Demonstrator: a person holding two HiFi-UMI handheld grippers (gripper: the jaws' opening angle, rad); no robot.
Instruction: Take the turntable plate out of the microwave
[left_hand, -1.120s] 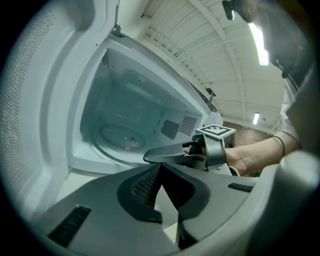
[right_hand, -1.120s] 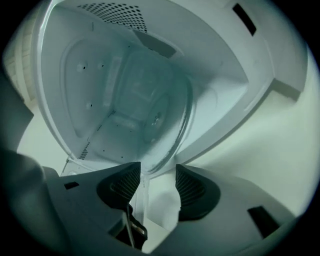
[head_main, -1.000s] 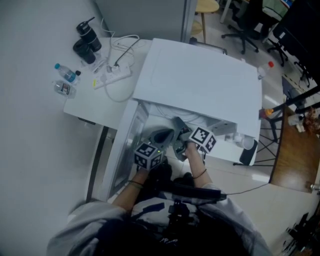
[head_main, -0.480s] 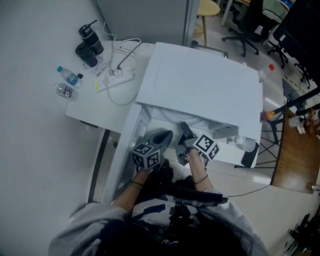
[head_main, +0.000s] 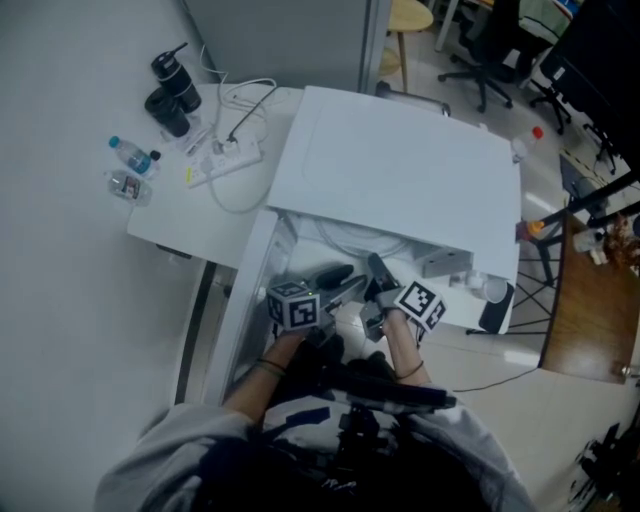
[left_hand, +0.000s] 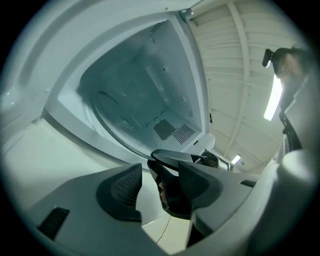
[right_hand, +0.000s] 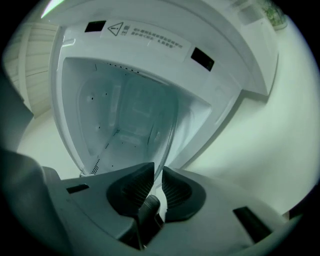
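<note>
The white microwave (head_main: 400, 160) stands open towards me. Both grippers are at its mouth. The clear glass turntable plate (right_hand: 140, 115) reaches from the cavity to my right gripper (right_hand: 158, 172), whose pads pinch its near rim. In the head view that gripper (head_main: 375, 265) sits right of the left gripper (head_main: 335, 275). The left gripper (left_hand: 160, 172) has its jaws opening, with a clear gap between the pads. The plate (left_hand: 125, 115) arcs in front of it, and the right gripper's dark finger (left_hand: 172, 160) shows through the gap.
The microwave door (head_main: 245, 300) hangs open at the left. On the white table (head_main: 190, 220) lie a power strip with cables (head_main: 232, 150), water bottles (head_main: 130, 152) and black flasks (head_main: 170, 85). A stool (head_main: 410, 15) and office chairs stand behind, with a wooden desk (head_main: 590, 310) to the right.
The left gripper has rolled and its jaws have come apart. The right gripper has drawn slightly back towards me and to the right. The right jaws have narrowed onto the plate's rim.
</note>
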